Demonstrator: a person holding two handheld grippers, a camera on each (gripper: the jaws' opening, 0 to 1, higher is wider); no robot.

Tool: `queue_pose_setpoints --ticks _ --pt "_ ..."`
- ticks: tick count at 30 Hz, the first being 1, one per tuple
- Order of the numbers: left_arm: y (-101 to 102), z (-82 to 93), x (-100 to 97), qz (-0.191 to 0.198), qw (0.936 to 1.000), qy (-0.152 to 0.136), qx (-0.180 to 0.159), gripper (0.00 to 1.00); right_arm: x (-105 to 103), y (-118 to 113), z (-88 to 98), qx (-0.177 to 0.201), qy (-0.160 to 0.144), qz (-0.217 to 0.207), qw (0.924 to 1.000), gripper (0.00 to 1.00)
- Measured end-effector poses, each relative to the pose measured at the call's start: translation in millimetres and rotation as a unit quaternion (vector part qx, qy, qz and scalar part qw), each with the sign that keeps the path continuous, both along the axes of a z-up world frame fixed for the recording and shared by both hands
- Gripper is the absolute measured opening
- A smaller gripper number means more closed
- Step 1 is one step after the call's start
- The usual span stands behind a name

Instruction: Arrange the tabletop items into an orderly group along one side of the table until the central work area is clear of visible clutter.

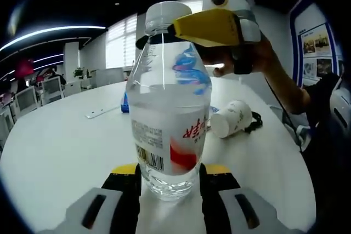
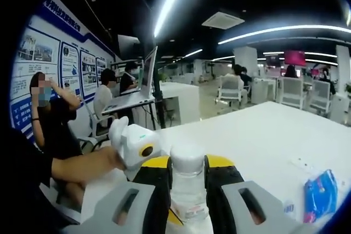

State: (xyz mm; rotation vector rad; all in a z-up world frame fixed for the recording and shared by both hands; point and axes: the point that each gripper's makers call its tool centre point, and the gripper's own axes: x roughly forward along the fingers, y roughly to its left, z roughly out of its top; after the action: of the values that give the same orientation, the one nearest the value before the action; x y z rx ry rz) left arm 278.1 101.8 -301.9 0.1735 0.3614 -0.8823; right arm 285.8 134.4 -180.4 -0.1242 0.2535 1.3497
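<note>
A: Bottle (image 1: 170,108) position is requested.

B: The clear water bottle is seen upright on the white table (image 1: 60,141), near the table edge closest to the left gripper view. Its base is set between the black, yellow-tipped jaws of the left gripper (image 1: 170,176). The jaws are drawn in narrow against both sides of the base, so the bottle is held there.

A: Status of the right gripper (image 2: 188,176) is requested.

B: In the right gripper view, the white cap and neck are enclosed between its two jaws, which are closed in on the neck. In the left gripper view, the same gripper is seen entering from the right at cap height, a yellow jaw laid across the neck and a hand (image 1: 241,58) wrapped around the gripper body.

A: Other items on the table are to be listed.

B: A white paper cup (image 1: 231,118) is lying on its side to the right of the bottle, with a dark cable (image 1: 255,121) just behind it. A blue packet (image 2: 319,194) is placed further back, partly hidden by the bottle in the left gripper view. A flat pale strip (image 1: 102,112) is lying well apart to the left. An open laptop (image 2: 140,89) is seen on a desk beyond the table, with seated people nearby.
</note>
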Motion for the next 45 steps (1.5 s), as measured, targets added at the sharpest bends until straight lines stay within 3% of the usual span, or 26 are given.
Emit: queue_pose_setpoints --ticks 12,23,45 --pt "7.0 -0.4 -2.0 0.007 1.0000 -0.002 0.002 0.41 4.7 10.5 0.0 0.005 0.010 0.006 0.9999 0.19" --pt "23.7 -2.2 -4.1 0.024 0.9997 -0.003 0.004 0.41 7.2 33.2 -0.2 -0.003 0.002 0.020 0.9998 0.19" --pt "66.3 11.7 25.0 0.050 0.9986 -0.012 0.012 0.41 15.2 57.2 10.0 0.007 0.000 0.022 0.9997 0.19"
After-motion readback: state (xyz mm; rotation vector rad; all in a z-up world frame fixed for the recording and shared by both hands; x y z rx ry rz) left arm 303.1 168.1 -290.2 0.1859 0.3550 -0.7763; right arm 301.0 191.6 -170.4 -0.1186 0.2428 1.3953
